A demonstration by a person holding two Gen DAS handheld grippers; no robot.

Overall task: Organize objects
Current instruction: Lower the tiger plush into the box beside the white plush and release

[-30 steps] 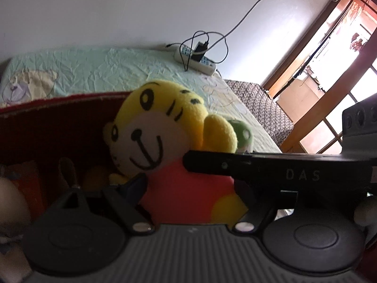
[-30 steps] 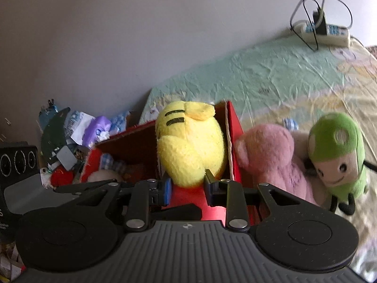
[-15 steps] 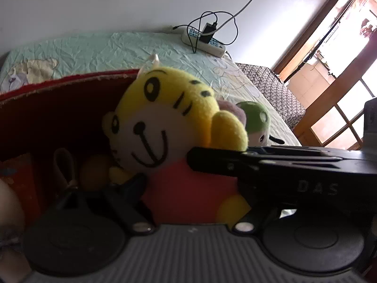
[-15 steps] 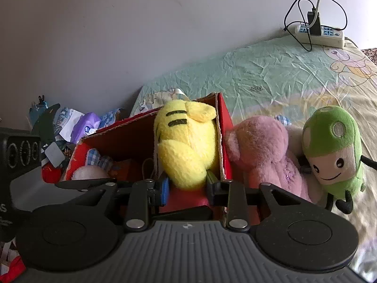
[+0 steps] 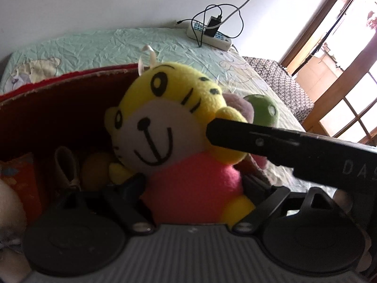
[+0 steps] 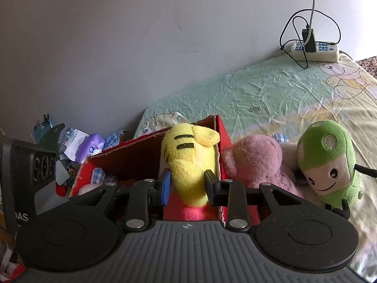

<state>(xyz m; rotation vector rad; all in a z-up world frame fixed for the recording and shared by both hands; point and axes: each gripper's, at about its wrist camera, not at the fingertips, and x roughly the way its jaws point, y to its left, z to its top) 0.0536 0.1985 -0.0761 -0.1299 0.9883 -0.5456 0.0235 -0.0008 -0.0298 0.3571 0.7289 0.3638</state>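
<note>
Here, at the far left of the right wrist view, the left hand-held gripper [image 6: 26, 176] showed only as a black body beside the open red cardboard box [image 6: 146, 151], which stood on the bed with the wrinkled pale-green sheet [image 6: 271, 94], probably as the bin for the toys being tidied. In its own view the left hand-held gripper [image 5: 188, 188] had its jaws opening wide on either side of the red belly of the yellow plush tiger with the white face [image 5: 165, 127], and its fingers [image 5: 132, 186] seemed no longer to press the cloth; I judged it was letting go because the toy already sat in the box's right end, leaning on the wall. The right hand-held gripper [image 6: 187, 185] was closing on the back of the tiger's yellow head [image 6: 188, 160], its blue-faced pad and its black pad both against the plush, likely to steady the toy. So the tiger lay between both pairs of fingers, faced by the left tool and backed by the right. Right of the box, on the sheet, a dusty-pink plush animal [image 6: 254, 162] lay against the box's wall, and a green-capped plush mushroom figure with a smiling face [image 6: 327, 162] leaned beside it, both outside and, I judged, not yet put away.
</note>
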